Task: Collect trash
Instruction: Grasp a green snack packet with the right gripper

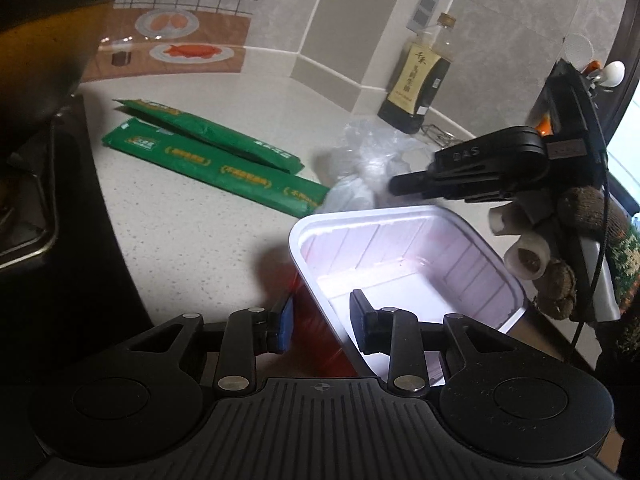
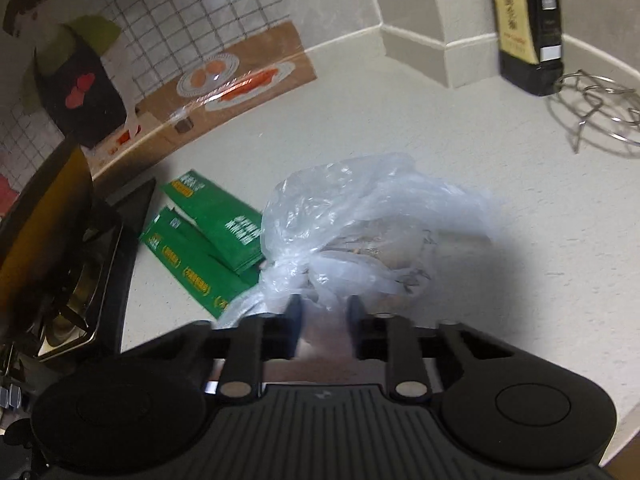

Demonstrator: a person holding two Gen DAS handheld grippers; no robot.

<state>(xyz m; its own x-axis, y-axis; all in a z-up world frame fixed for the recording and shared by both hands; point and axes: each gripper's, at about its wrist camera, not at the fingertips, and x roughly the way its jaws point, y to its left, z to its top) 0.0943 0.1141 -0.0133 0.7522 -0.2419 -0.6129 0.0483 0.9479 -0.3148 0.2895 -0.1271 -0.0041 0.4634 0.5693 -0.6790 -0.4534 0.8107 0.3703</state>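
Observation:
My left gripper (image 1: 322, 322) straddles the near rim of a red tub with a white inside (image 1: 404, 260), one finger outside and one inside, gripping the wall. A crumpled clear plastic bag (image 2: 360, 224) lies on the white counter, also seen in the left wrist view (image 1: 368, 164). My right gripper (image 2: 324, 308) is open just in front of the bag, fingers at its near edge; it shows in the left wrist view (image 1: 412, 184) above the tub's far rim. Two green packets (image 1: 208, 156) lie left of the bag, also in the right wrist view (image 2: 208, 236).
A dark sauce bottle (image 1: 420, 76) stands at the back wall with a wire rack (image 2: 596, 112) beside it. A gas stove with a dark pan (image 2: 52, 232) sits at the left. The counter's front edge (image 2: 624, 420) runs at lower right.

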